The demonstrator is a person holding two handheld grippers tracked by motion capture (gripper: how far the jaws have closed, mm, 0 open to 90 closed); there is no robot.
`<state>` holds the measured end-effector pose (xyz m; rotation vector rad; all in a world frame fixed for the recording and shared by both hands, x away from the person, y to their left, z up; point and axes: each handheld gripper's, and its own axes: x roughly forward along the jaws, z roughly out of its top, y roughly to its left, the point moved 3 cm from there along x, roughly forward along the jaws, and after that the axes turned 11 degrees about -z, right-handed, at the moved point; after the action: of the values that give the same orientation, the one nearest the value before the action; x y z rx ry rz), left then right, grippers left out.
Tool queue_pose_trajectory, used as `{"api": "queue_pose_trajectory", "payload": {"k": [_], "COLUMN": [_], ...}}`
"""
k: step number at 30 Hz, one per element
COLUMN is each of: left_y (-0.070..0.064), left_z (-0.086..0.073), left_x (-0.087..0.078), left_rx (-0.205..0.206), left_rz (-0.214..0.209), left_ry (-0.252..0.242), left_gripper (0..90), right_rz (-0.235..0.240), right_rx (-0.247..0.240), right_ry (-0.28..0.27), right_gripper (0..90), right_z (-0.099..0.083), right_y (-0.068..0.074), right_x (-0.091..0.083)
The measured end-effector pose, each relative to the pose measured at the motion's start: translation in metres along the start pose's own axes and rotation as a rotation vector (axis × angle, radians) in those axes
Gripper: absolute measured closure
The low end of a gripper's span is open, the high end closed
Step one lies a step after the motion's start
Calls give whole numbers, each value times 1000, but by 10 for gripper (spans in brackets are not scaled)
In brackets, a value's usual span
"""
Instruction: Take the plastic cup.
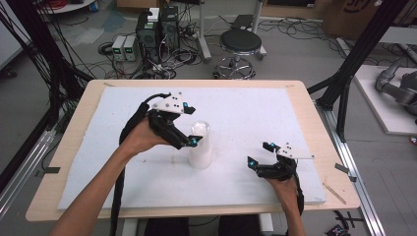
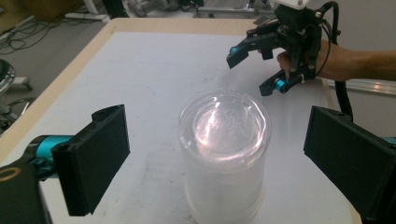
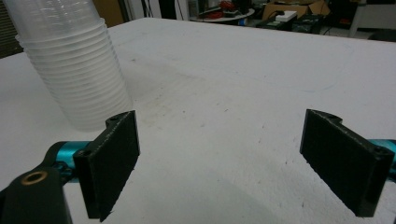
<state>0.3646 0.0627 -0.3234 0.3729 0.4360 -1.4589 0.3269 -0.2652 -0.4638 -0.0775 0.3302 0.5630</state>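
A stack of several clear plastic cups [image 1: 200, 146] stands upside down near the middle of the white board [image 1: 255, 110]. My left gripper [image 1: 193, 126] hovers at the stack's top from the left, open. In the left gripper view its jaws stand wide apart on either side of the cup stack [image 2: 223, 149] without touching it. My right gripper [image 1: 258, 154] rests low on the board to the right of the stack, open and holding nothing. The right gripper view has the cup stack [image 3: 74, 60] at upper left, beyond the open right gripper [image 3: 219, 140]. The right gripper [image 2: 250, 70] also appears in the left gripper view.
The white board lies on a wooden table [image 1: 301, 93]. Behind the table on the floor are a round stool [image 1: 240, 44], computer boxes [image 1: 158, 29] and many cables. Black frame posts [image 1: 355, 59] stand at the right, and a metal rail [image 1: 351, 162] runs along the table's right side.
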Motion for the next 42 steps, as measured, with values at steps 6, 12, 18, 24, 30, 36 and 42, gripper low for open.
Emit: {"api": "queue_pose_trajectory", "payload": {"k": [6, 12, 18, 24, 30, 36, 42], "left_y": [4, 6, 8, 12, 13, 14, 13], "left_z": [1, -2, -5, -7, -7, -7, -6], "left_x": [16, 26, 29, 31, 35, 36, 38], "left_rx": [-22, -54, -83, -107, -114, -122, -117], "left_rz": [-12, -38, -60, -66, -76, -79, -90], "left_ry": [62, 121, 158, 182, 208, 224, 228], "left_gripper": [118, 121, 154, 188, 228, 296, 344], "right_rz": [1, 1, 1, 0, -1, -1, 1], "right_rx": [3, 3, 5, 9, 11, 12, 14], "right_ry": [2, 1, 2, 3, 3, 3, 5], "right_gripper": [119, 120, 119, 120, 119, 119, 119], "right_z": [0, 0, 0, 0, 0, 0, 0], "right_y": [0, -1, 0, 0, -1, -1, -1], "right_x": [0, 0, 0, 0, 0, 0, 0]}}
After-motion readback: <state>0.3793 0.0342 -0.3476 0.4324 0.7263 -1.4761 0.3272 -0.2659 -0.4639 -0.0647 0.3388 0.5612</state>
